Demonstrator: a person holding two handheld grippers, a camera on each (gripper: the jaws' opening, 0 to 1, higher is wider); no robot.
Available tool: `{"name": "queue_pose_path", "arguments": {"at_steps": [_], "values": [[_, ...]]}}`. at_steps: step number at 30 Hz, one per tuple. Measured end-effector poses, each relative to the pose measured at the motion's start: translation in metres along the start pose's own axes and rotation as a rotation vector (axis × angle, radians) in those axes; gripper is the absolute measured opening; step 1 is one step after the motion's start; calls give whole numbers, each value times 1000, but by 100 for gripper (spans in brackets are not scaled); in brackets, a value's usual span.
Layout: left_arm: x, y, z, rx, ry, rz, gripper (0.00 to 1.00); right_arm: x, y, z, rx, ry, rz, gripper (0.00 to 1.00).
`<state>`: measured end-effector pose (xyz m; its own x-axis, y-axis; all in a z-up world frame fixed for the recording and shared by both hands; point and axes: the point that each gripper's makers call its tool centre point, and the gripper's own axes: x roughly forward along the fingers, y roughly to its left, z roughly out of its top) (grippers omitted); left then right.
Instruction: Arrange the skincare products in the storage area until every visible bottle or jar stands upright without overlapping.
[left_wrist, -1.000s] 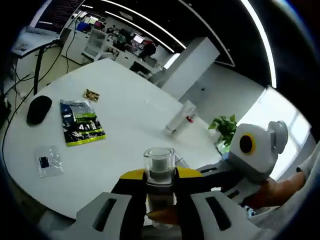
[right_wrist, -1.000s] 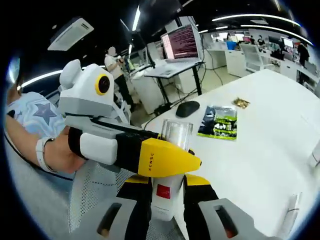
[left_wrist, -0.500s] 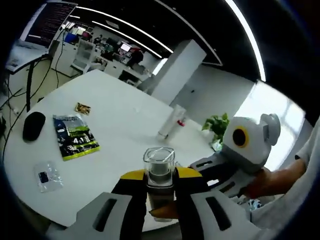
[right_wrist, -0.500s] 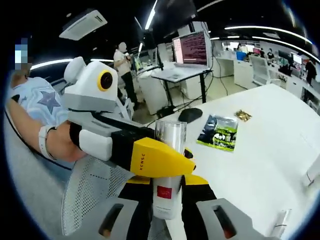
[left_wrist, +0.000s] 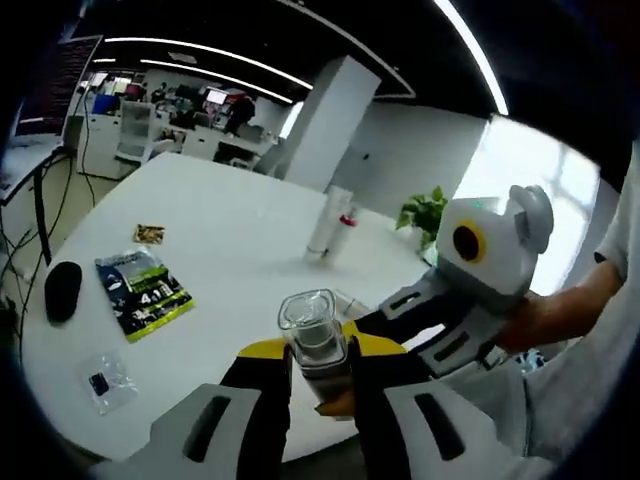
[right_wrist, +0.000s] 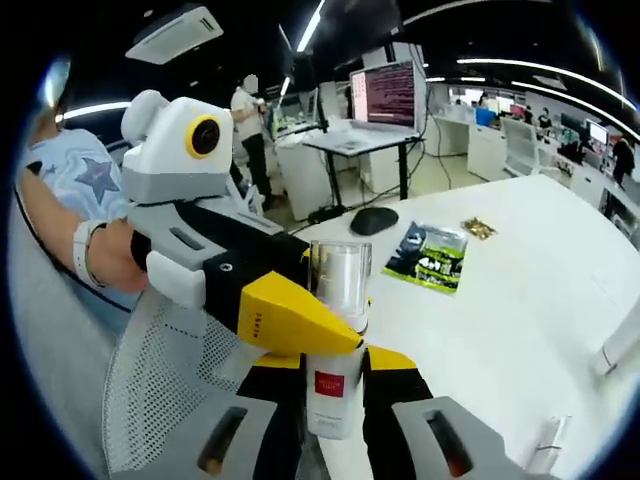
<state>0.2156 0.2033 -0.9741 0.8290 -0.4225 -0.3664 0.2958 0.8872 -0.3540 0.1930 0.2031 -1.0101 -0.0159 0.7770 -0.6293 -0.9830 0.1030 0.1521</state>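
Skincare bottle (left_wrist: 318, 345), with its clear cap (right_wrist: 341, 270) uppermost, is gripped by both pairs of tongs at once and is held in the air off the near edge of the white table (left_wrist: 230, 260). The left tongs (left_wrist: 320, 385) are closed on its lower body, and the right tongs (right_wrist: 335, 400) are closed on the white base with the red label. Over the last second the bottle has been kept in this double grip, while the left tongs, seen across the right gripper view, have tilted and slid lower along the bottle; no release has been made. This is judged to be a hand-over or a re-grip, so the placing upright is not yet done.

A white tube (left_wrist: 328, 222) lying on its side far across the table is shown in the left gripper view, beside a potted plant (left_wrist: 422, 215). A green packet (right_wrist: 428, 256) and a dark mouse (right_wrist: 372, 219) are seen nearer in the right gripper view.
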Motion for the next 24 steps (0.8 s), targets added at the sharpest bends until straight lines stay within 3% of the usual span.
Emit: {"name": "queue_pose_path", "arguments": {"at_steps": [11, 14, 17, 20, 23, 24], "values": [[5, -12, -11, 146, 58, -34, 16, -10, -17, -38, 44, 36, -36, 13], [4, -16, -14, 189, 86, -49, 0, -19, -27, -55, 72, 53, -57, 13], [4, -14, -17, 229, 112, -18, 5, -27, -36, -67, 96, 62, -79, 13], [4, -3, -33, 360, 222, 33, 0, -34, -44, -75, 134, 60, -98, 13], [4, 10, -53, 411, 311, 80, 0, -42, -51, -73, 153, 35, -114, 13], [5, 12, -58, 415, 315, 89, 1, -44, -53, -73, 157, 28, -112, 13]]}}
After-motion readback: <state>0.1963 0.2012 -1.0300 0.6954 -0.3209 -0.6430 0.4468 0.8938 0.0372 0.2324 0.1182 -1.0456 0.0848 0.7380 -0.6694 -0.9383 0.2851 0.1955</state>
